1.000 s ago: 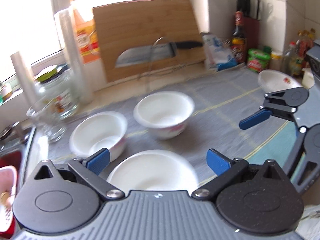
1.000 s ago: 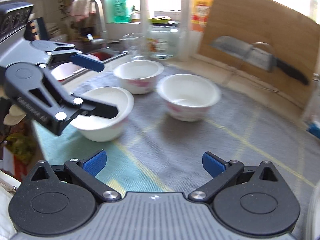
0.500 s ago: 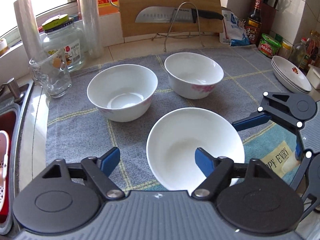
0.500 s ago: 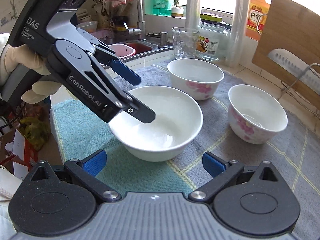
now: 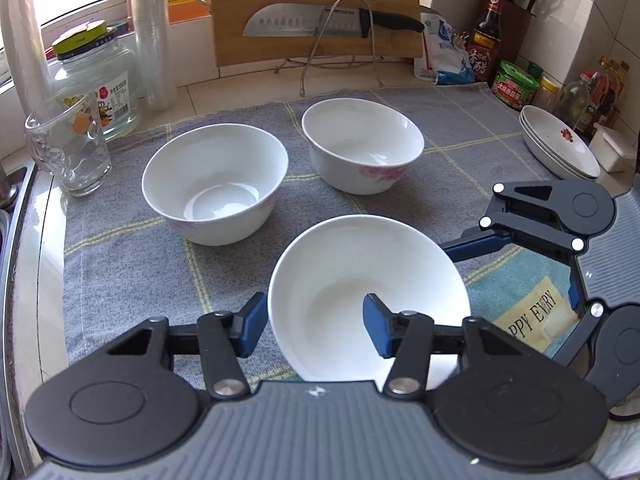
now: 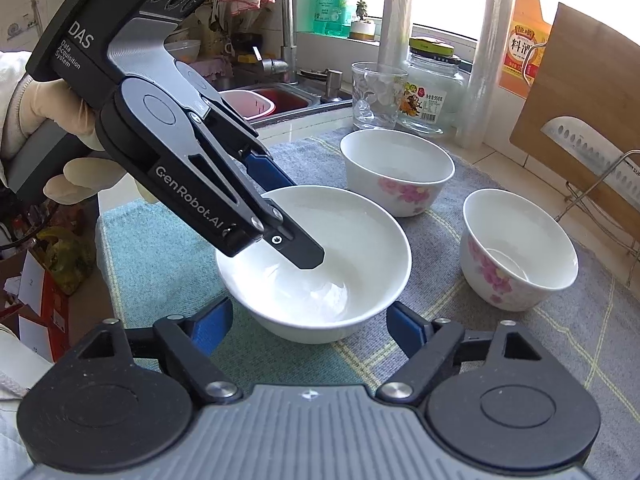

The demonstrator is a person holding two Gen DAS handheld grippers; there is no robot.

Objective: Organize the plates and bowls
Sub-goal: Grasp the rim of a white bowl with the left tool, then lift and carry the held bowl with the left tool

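Between left gripper [image 5: 314, 330] fingers: near bowl [image 5: 360, 280] rim, clamped.

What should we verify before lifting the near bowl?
1. Left gripper shut on near bowl rim, one finger inside, one outside: ok.
2. Right gripper closing, bowl between its jaws, pads not pressing: not ok.
3. Near bowl empty: ok.
4. Near bowl seated flat on cloth: cannot tell.
5. Left far bowl and right far bowl upright, empty: ok.
6. Plate stack clear of both grippers: ok.
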